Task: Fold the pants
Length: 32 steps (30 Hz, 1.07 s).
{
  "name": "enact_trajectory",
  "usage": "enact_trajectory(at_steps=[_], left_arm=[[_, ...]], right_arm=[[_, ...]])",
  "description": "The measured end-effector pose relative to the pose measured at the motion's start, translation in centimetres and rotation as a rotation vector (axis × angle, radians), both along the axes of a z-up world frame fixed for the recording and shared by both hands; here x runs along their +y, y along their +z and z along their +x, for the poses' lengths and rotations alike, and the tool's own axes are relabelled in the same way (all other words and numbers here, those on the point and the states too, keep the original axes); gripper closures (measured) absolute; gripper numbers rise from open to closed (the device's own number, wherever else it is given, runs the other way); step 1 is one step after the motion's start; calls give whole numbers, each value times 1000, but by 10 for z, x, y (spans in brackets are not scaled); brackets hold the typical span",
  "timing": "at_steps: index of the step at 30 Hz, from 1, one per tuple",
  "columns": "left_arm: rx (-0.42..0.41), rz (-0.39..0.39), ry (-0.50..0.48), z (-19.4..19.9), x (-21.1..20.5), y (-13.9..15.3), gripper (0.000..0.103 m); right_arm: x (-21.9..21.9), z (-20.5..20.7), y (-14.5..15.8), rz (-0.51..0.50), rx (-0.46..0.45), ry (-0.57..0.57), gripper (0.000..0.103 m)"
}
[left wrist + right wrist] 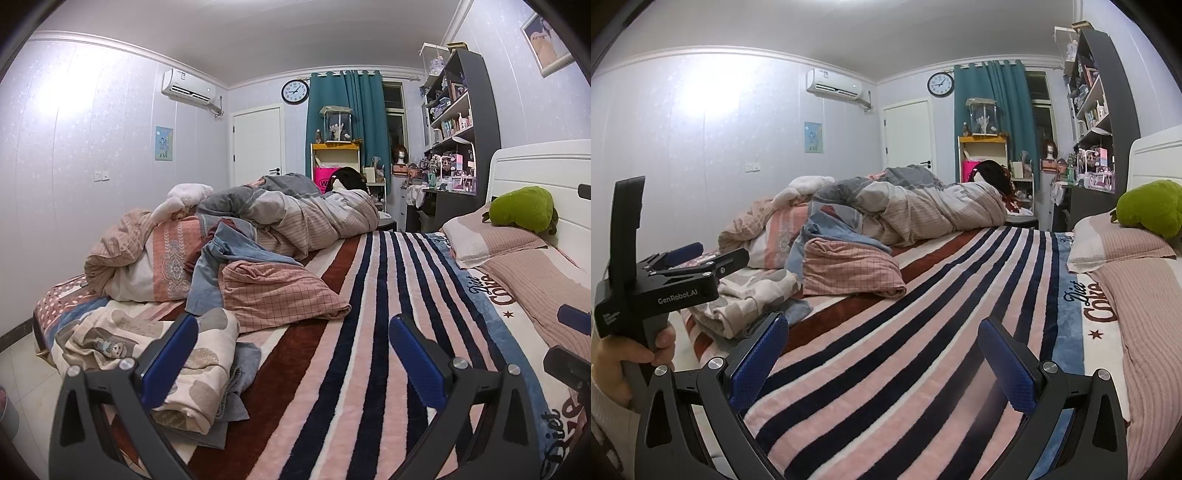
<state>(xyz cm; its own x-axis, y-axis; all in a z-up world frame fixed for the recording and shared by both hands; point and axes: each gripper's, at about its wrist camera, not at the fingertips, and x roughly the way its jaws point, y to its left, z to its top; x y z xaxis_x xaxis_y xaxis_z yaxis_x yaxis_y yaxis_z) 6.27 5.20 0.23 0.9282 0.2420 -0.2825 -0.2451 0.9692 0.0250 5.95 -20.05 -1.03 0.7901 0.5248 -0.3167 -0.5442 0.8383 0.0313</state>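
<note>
A pink checked garment [280, 291] lies crumpled on the striped blanket [369, 332], which covers the bed, with a blue denim piece [236, 254] draped behind it. The same pink checked garment [849, 269] shows left of centre in the right wrist view. I cannot tell which piece is the pants. My left gripper [293, 325] is open and holds nothing; it hovers low over the blanket, short of the checked garment. My right gripper [882, 326] is also open and bare over the stripes. A hand holds the left gripper [714, 253] at the left of that view.
A folded cartoon-print cloth [155, 347] sits on a grey cloth [240, 380] near the bed's left edge. A bunched duvet [295, 218] fills the far end. Pillows [491, 240], a green plush [524, 208] and the white headboard [535, 166] line the right side.
</note>
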Motion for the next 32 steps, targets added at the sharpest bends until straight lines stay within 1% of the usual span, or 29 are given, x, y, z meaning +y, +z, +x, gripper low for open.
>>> enact_trajectory(at_steps=[32], left_arm=[[-3,2,-1,-1,0,2,1]], right_arm=[[3,1,-2,16,13,0,1]])
